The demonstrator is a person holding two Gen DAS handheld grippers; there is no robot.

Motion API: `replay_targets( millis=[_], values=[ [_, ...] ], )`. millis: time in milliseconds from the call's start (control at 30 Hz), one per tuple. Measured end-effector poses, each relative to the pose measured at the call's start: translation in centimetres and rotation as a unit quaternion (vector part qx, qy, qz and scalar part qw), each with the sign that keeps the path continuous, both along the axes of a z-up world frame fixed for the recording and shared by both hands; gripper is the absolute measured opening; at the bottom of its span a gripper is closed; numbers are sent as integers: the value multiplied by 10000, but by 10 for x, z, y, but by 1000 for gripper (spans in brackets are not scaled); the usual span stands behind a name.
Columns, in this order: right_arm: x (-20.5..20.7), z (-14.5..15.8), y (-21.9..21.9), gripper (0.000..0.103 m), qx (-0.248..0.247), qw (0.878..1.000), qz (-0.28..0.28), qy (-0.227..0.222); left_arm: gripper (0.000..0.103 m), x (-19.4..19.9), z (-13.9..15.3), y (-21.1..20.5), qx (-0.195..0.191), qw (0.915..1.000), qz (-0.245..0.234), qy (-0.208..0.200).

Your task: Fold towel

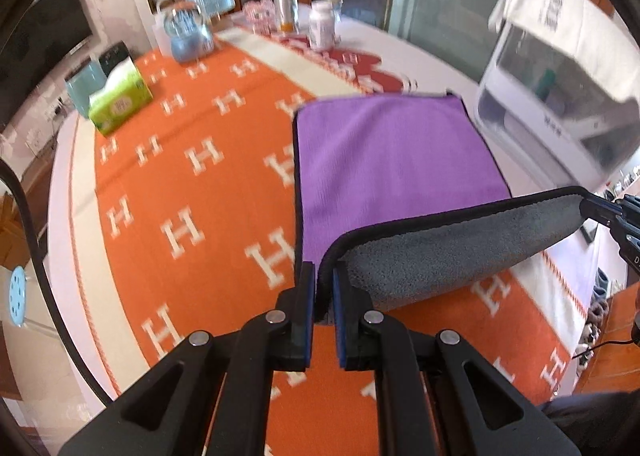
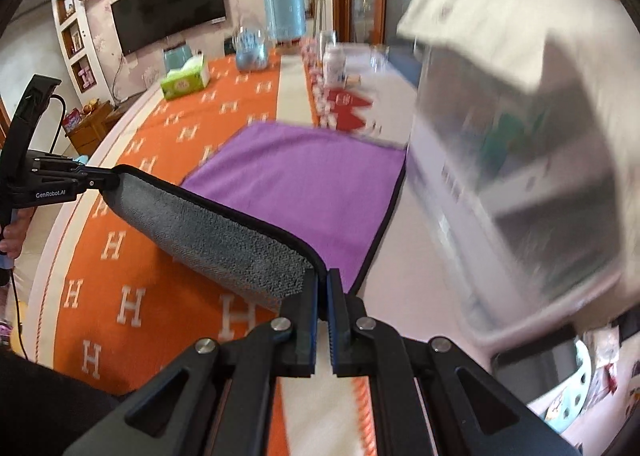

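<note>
Step in hand: the first fold is judged to be in progress; the near edge of the towel [image 1: 400,160] is lifted off the table [image 1: 168,176] and its grey underside is turned upward, while the far part is left lying flat with the purple side up.

Place of the towel: it is spread on the orange cloth with white H letters [image 1: 192,232], just beside a white appliance [image 1: 552,112] on its right side; the far edge is seen near the red and white pattern of the cloth.

Left gripper [image 1: 324,280]: the fingers are closed almost fully, and the black-bordered near left corner of the towel is pinched between the blue pads.

Right gripper [image 2: 323,284]: the fingers are likewise nearly closed, and the near right corner is held between them.

Pose: both grippers are held above the table at about the same height and pointed forward, well apart, so that the lifted edge is stretched between them with a light sag. In the right wrist view, the person's left hand [image 2: 16,234] is seen on the handle of the left gripper.

Next move, as a judgement: the two corners should be carried forward together, over the purple part, and laid on the far corners; the edge must be kept tight and level so that the borders are matched.

Risk: the white appliance stands close to the right gripper and could be touched.

Other things: a green tissue pack [image 1: 120,100] and some bottles [image 1: 322,24] are left at the far side, well apart from the towel.
</note>
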State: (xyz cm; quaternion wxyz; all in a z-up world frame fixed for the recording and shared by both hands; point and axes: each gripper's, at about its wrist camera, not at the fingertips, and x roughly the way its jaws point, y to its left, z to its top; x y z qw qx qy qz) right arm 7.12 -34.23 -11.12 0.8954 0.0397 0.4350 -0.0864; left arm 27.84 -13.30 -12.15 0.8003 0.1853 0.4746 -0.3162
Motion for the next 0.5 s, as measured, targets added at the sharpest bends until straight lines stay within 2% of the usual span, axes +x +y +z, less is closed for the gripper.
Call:
replay_targets(
  millis=[200, 500],
  values=[
    [23, 27, -8, 4, -449, 9980, -64, -436, 6, 22, 28, -14, -192, 9990, -2, -415],
    [64, 47, -25, 4, -918, 9899, -373, -1016, 5, 56, 40, -31, -470, 9959, 154, -759]
  ],
)
